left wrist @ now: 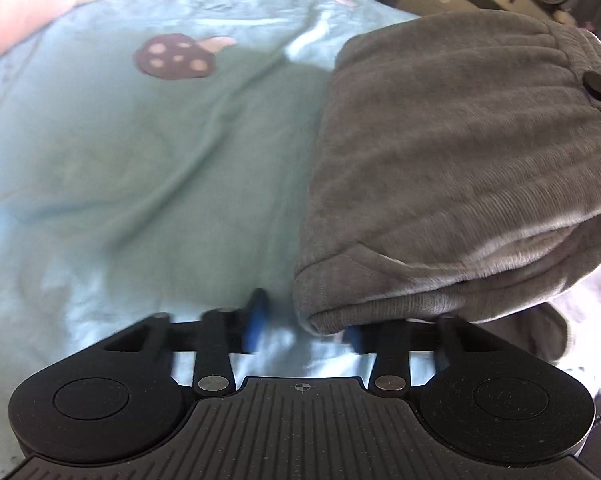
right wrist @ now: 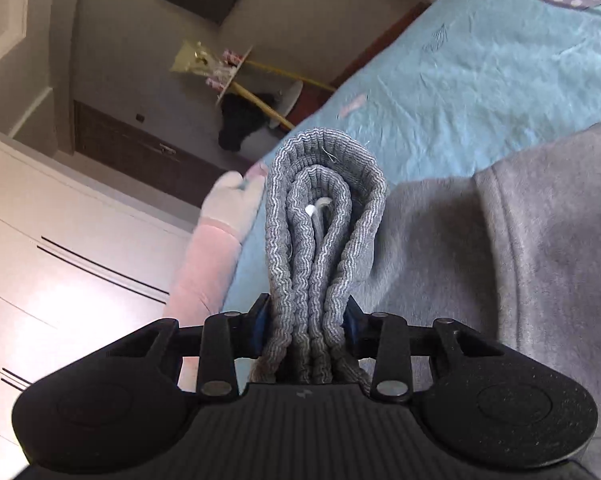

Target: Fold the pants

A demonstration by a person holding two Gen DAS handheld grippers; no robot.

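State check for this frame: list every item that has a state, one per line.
pants: grey, folded into a bundle on the bed
waistband: doubled over, layers pinched together
right gripper: shut on waistband
left gripper: beside the bundle's corner, grip unclear
bedspread: teal, wrinkled

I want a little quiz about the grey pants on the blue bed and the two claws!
1. True or false: the right claw is clamped on the bunched, ribbed waistband of the grey pants.
2. What do the pants lie on? A) a wooden floor B) a light blue bedspread C) a chair
3. Fill in: the picture printed on the bedspread, to the left of the pants in the left wrist view, is a spotted ____.

Key: 1 true; 2 B; 3 mushroom. The left claw sits at the near corner of the folded pants; its grip is too blurred to judge.
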